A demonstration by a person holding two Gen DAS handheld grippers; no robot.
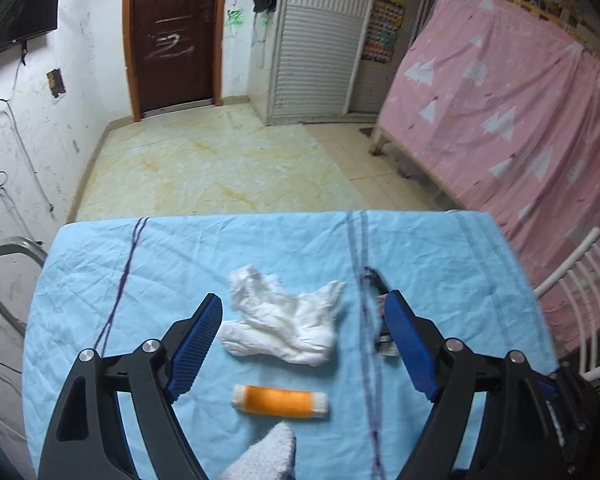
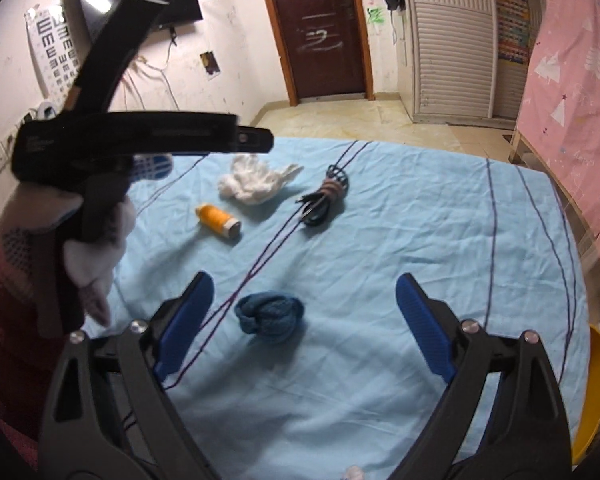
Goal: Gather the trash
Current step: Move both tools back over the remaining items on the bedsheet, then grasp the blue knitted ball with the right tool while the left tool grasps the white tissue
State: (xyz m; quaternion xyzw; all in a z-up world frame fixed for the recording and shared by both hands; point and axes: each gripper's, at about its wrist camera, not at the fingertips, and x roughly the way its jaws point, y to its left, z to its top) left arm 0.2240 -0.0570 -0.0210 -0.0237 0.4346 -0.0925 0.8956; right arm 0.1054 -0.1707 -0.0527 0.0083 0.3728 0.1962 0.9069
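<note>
- The left gripper (image 1: 302,318) hangs over the blue tablecloth (image 1: 140,272) with its jaws spread wide and nothing between the pads; the crumpled white tissue (image 1: 288,320) lies on the cloth in the middle of the left wrist view, framed by the two blue fingers (image 1: 198,340) but not touched by them.
- Just below the tissue in that view lies an orange spool (image 1: 280,399) with white ends, apart from the tissue.
- A bundled black cable (image 1: 374,280) sits at the right of the tissue, partly behind the right-hand finger.
- The right gripper (image 2: 304,316) is also wide open and empty, hovering above a rolled blue cloth (image 2: 270,314) low in the centre of its view.
- In the right wrist view the tissue (image 2: 256,182), the spool (image 2: 218,220) and the cable (image 2: 326,200) all rest in the upper middle, and a gloved hand (image 2: 60,224) with the other gripper fills the left side.
- I see no bin or bag in either view, so I cannot tell where trash goes.
- My judgement: the task is at its start; nothing looks collected yet, and the tissue seems the first thing to pick up.
</note>
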